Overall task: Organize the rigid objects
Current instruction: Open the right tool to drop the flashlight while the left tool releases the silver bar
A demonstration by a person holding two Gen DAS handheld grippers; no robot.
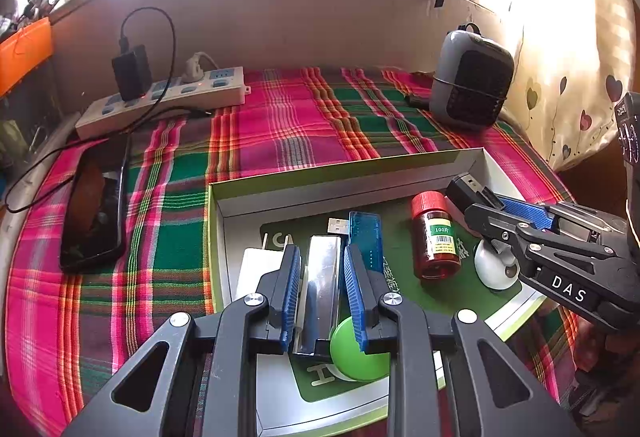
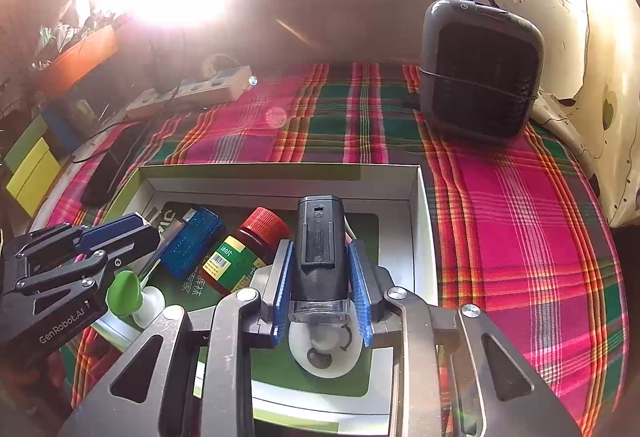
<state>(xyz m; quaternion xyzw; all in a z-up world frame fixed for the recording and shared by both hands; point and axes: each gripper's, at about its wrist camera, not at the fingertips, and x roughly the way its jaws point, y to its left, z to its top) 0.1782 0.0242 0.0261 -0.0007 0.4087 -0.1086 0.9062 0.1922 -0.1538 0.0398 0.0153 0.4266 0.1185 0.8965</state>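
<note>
A shallow box with a green floor lies on the plaid cloth. My left gripper hovers low over it, jaws around a silver metal bar; contact is unclear. A blue USB stick, a green round cap, a red-capped brown bottle and a white round piece lie in the box. My right gripper is shut on a black rectangular device above the box's right part; it also shows in the left wrist view.
A grey speaker-like unit stands at the back right. A white power strip with a black adapter and cables lies at the back left. A black phone lies on the cloth left of the box. A wall and window ledge run behind.
</note>
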